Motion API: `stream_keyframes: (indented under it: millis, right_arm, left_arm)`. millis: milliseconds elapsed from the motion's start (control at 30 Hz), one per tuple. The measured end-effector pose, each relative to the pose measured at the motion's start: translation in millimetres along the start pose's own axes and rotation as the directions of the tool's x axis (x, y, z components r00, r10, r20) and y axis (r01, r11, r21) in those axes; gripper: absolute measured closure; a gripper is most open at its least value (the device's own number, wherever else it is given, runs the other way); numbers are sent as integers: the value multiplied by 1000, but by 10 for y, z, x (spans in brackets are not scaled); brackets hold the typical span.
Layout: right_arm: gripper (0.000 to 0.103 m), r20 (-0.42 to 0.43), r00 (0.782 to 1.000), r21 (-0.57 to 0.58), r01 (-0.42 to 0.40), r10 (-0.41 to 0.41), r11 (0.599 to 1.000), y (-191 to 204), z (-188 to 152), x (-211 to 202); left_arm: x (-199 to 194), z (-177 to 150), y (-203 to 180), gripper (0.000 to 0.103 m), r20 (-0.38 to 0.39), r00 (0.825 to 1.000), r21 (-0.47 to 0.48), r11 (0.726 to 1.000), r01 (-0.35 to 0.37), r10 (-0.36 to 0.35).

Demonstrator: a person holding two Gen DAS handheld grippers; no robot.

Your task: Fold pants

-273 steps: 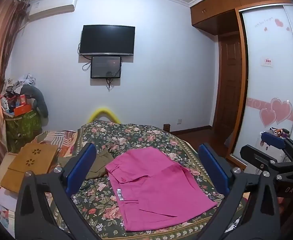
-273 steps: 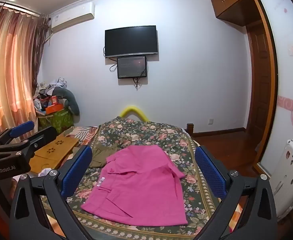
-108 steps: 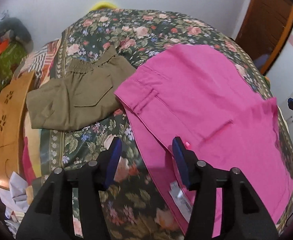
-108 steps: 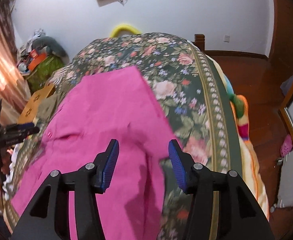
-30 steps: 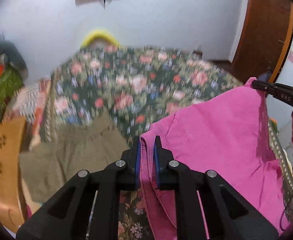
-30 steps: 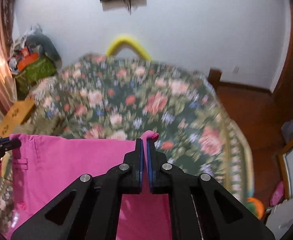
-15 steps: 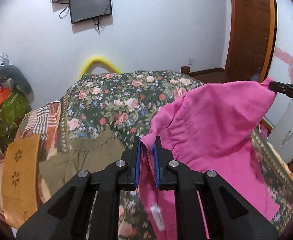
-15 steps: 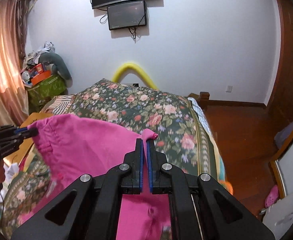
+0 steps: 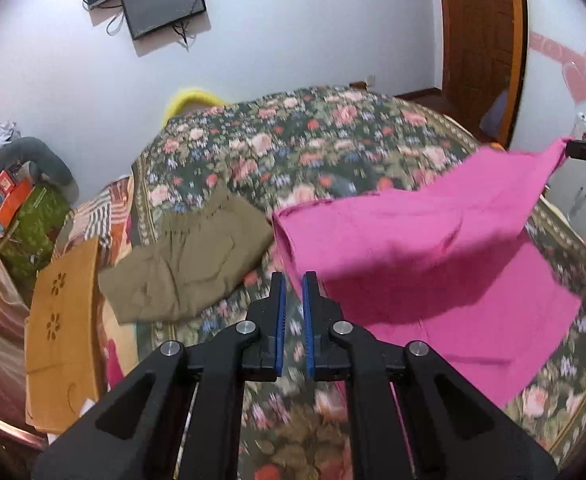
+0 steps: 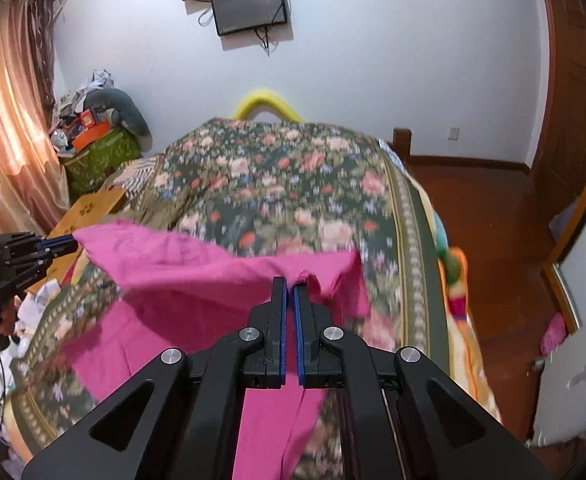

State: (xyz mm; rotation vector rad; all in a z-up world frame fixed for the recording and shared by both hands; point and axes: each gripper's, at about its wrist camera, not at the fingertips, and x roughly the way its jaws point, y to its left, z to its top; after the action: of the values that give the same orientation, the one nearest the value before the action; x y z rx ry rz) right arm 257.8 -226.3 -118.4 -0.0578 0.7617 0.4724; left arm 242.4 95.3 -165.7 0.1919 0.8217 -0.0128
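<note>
Both grippers, left (image 9: 292,280) and right (image 10: 289,282), pinch bright pink cotton pants (image 9: 433,240) above floral quilted bed (image 9: 313,148); folded olive-brown shorts (image 9: 185,264) lie just left of the pants.

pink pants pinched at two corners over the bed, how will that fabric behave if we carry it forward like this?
Likely floppy: the pink pants sag between the left gripper and right gripper, the rest trailing on the floral bedspread. Probably light, since small corner pinches hold the lifted part. It may billow or crease when laid down.

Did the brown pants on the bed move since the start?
No. The brown pants lie in the same spot beside the wooden board, left of the pink pants.
</note>
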Motion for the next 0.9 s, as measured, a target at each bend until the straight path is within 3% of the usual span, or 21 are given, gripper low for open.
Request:
stream_keyframes:
  millis: [167, 267, 433, 500, 633, 700, 900]
  right_arm:
    - [100, -58, 998, -2, 3, -4, 1000, 45, -376, -41]
    - [100, -105, 993, -13, 45, -46, 999, 28, -619, -21]
    - [99, -147, 984, -66, 89, -98, 994, 40, -806, -34]
    - [92, -151, 983, -101, 92, -107, 991, 95, -795, -53]
    - [56, -124, 990, -129, 52, -68, 990, 229, -745, -66]
    - [56, -112, 993, -149, 16, -33, 989, 330, -720, -17]
    - [56, -200, 980, -251, -73, 22, 965, 653, -740, 441]
  left_arm:
    - [2, -330, -109, 95, -51, 999, 17, 1000, 11, -10]
    - [-6, -465, -164, 95, -80, 996, 21, 999, 27, -25]
    - [-56, -489, -274, 95, -93, 995, 71, 997, 26, -19]
    - [-67, -422, -340, 93, -93, 995, 96, 995, 34, -26]
    - [13, -264, -456, 79, -121, 991, 106, 992, 70, -57]
    - [114, -193, -540, 64, -150, 986, 109, 990, 91, -75]
    - [372, -147, -773, 62, -218, 968, 132, 978, 159, -128]
